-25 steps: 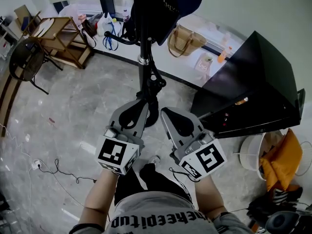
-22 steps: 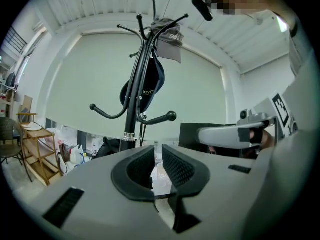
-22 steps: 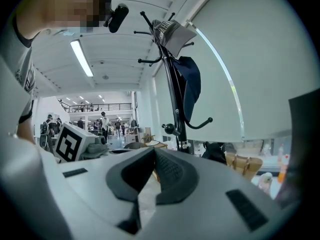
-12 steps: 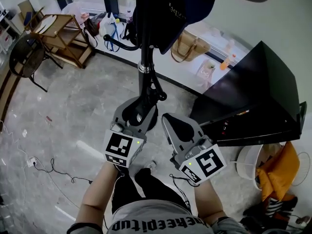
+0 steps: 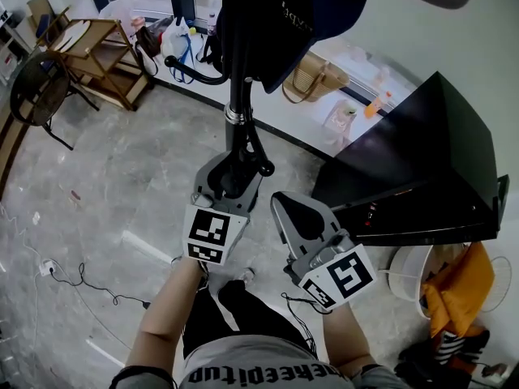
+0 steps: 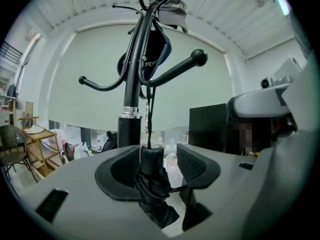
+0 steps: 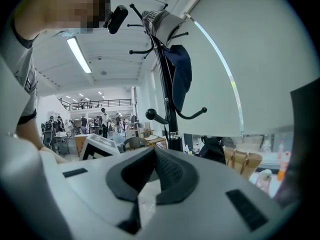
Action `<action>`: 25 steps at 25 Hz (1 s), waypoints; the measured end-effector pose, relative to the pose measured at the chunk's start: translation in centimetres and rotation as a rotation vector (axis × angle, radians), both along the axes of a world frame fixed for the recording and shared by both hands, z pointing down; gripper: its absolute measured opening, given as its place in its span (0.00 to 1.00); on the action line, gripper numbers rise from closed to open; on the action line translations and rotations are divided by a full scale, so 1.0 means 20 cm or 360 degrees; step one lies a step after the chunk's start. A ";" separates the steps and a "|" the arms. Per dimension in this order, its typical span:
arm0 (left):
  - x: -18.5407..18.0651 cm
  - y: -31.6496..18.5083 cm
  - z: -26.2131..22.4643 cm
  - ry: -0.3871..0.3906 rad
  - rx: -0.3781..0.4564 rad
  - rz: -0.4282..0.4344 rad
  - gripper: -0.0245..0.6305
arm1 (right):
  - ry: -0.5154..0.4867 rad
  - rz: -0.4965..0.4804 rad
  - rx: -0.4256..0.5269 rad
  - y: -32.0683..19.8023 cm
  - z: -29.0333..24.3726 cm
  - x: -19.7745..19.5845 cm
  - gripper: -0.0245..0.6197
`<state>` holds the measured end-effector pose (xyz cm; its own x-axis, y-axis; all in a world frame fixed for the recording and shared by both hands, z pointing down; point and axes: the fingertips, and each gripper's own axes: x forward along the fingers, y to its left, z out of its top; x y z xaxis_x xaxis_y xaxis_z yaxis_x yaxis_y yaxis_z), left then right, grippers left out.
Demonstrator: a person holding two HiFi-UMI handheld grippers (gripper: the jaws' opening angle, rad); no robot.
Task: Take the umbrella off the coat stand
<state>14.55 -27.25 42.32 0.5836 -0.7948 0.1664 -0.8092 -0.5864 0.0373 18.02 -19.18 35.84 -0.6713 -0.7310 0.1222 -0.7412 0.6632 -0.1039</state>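
Note:
The black coat stand [image 5: 236,96] rises in front of me, its pole [image 6: 131,89] and curved hooks filling the left gripper view. A folded black umbrella [image 6: 151,186] hangs by a thin strap [image 6: 149,109] from one hook. My left gripper [image 6: 159,154] surrounds the umbrella's handle and its jaws are opening. The handle rests by the left pad, with a gap to the right pad. In the head view the left gripper [image 5: 231,167] sits right at the pole. My right gripper [image 5: 285,199] is beside it, a little back, its jaws [image 7: 152,151] shut on nothing.
A dark blue bag [image 5: 276,14] and a cap [image 6: 170,9] hang high on the stand. A large black cabinet [image 5: 422,160] stands to the right. A wooden shelf [image 5: 89,55], a chair [image 5: 36,96] and a straw bag [image 5: 312,71] line the far wall. Cables [image 5: 73,278] lie on the floor.
The left gripper has moved forward up to the pole and its jaws have spread apart. The right gripper has barely shifted.

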 end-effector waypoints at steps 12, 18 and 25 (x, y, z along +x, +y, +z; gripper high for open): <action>0.02 -0.11 0.12 -0.0052 -0.0038 -0.0057 0.41 | 0.0011 -0.0003 -0.0026 -0.05 0.05 0.04 0.06; 0.05 -0.15 0.16 -0.0058 -0.0049 -0.0075 0.41 | 0.0020 0.0011 -0.0038 -0.07 0.07 0.07 0.05; 0.08 -0.19 0.18 -0.0095 -0.0027 -0.0090 0.41 | 0.0018 0.0026 -0.0045 -0.10 0.08 0.10 0.06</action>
<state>16.18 -31.08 45.85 0.5264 -0.8231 0.2131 -0.8422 -0.5392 -0.0023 20.11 -21.19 37.37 -0.6578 -0.7379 0.1508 -0.7531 0.6480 -0.1140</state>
